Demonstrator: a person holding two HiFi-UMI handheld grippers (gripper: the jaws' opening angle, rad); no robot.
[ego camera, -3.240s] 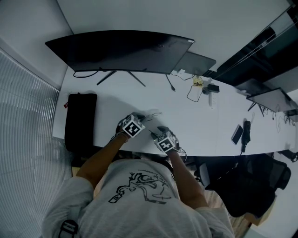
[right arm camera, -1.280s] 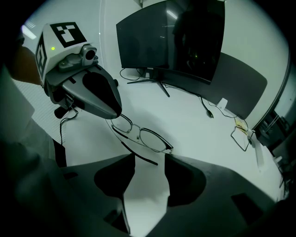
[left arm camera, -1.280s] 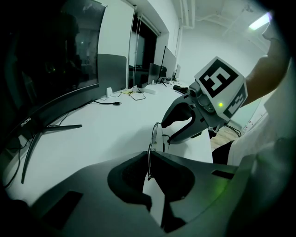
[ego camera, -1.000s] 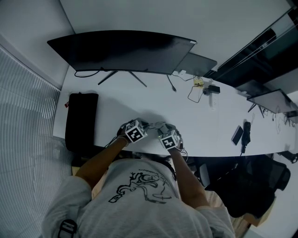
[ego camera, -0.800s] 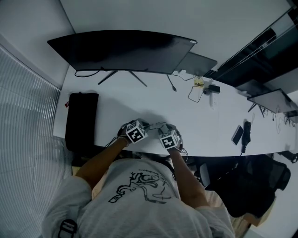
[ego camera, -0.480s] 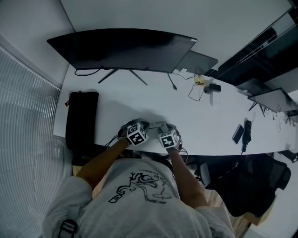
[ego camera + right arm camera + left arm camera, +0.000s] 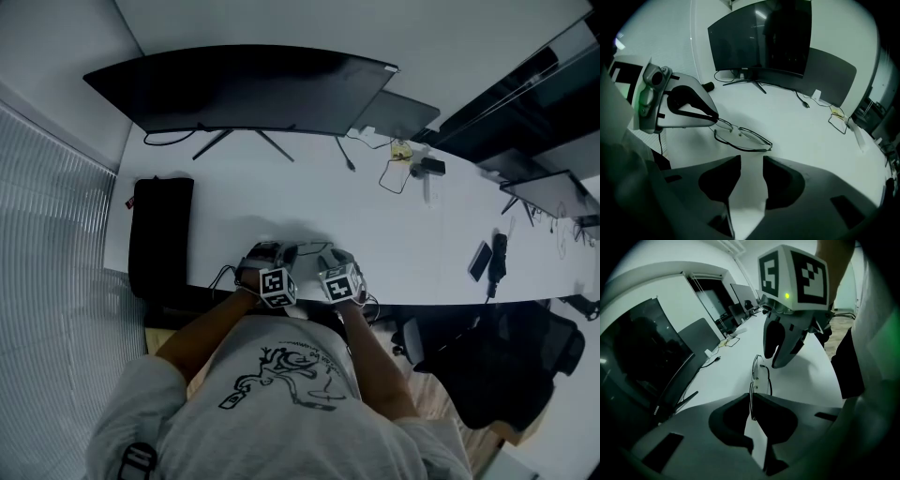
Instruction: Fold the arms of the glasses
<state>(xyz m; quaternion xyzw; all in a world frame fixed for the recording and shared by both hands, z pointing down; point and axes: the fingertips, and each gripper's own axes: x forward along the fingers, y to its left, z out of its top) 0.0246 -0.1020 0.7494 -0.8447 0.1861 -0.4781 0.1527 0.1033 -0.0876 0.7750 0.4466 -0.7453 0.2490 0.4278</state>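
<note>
Thin wire-framed glasses (image 7: 743, 137) lie on the white table (image 7: 375, 225) near its front edge, between my two grippers. My left gripper (image 7: 751, 401) is shut on one end of the frame (image 7: 759, 376), and the wire runs out from between its pads. In the right gripper view that left gripper (image 7: 716, 120) pinches the glasses' left end. One dark arm lies along the front. My right gripper (image 7: 751, 161) stands open just short of the glasses; its jaws have just been closing, with nothing between them. In the head view the left gripper (image 7: 274, 258) and the right gripper (image 7: 330, 258) sit side by side.
A wide curved monitor (image 7: 244, 89) on a stand fills the back of the table, with a grey laptop (image 7: 398, 112) beside it. A black bag (image 7: 159, 234) lies at the left end. Cables (image 7: 398, 169) and a phone (image 7: 480, 260) lie to the right.
The left gripper has rolled, and its marker cube now sits nearer the table's front edge. The right gripper has stayed in place. The glasses remain between them.
</note>
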